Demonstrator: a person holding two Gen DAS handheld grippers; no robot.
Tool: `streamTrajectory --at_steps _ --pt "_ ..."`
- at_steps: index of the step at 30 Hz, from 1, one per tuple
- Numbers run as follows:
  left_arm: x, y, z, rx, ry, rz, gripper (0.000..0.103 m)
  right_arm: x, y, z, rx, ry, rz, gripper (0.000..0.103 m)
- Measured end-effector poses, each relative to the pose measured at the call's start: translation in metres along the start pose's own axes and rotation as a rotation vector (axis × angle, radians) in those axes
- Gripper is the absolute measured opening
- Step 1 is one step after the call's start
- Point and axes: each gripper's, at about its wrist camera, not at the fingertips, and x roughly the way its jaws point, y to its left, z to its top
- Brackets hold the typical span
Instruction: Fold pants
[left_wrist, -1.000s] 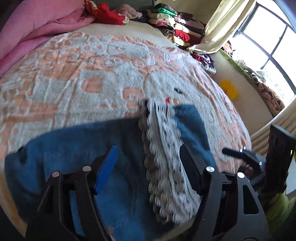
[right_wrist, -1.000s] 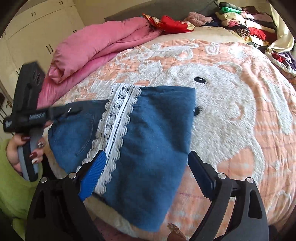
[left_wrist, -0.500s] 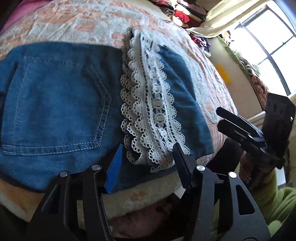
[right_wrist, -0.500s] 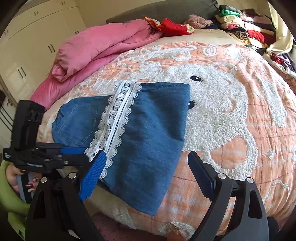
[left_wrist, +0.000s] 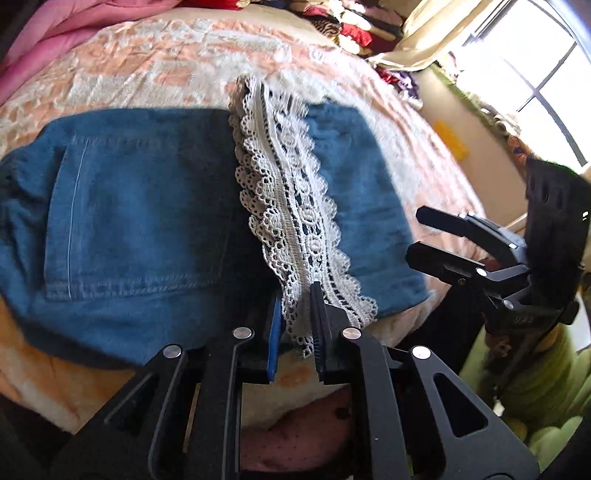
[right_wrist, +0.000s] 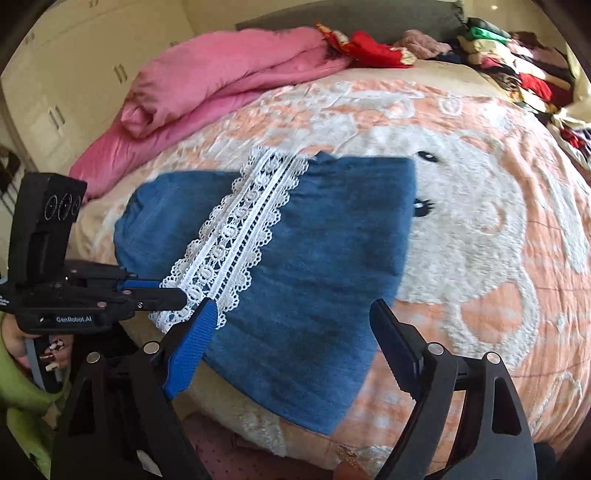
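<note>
On the bed (right_wrist: 480, 258) your pants (right_wrist: 314, 258) lie partly folded near its front edge; your left claw (left_wrist: 295, 317) pinches the lace trim (left_wrist: 291, 206), your right claw (right_wrist: 291, 332) hovers spread apart, further folds remaining.

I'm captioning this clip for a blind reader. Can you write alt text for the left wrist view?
The left gripper pinches the near end of a white lace strip running across blue denim pants that lie flat on a peach and white bedspread. The open right gripper hovers at the right.
</note>
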Motion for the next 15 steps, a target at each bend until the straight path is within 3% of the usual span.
streamTrajectory --at_steps 2,6,9,15 --pt "0.006 0.001 -0.002 0.001 0.007 0.013 0.01 0.009 0.004 -0.002 -0.012 0.031 -0.008 0.072" --pt "0.01 -0.001 0.001 0.024 0.001 0.046 0.017 0.016 0.006 -0.007 -0.031 0.066 -0.036 0.07" --pt "0.012 0.0 0.001 0.024 0.001 0.049 0.02 0.029 -0.001 -0.014 -0.038 0.129 -0.102 0.064" --pt "0.018 0.001 0.004 0.024 -0.008 0.051 0.022 0.031 -0.003 -0.019 -0.032 0.117 -0.093 0.064"
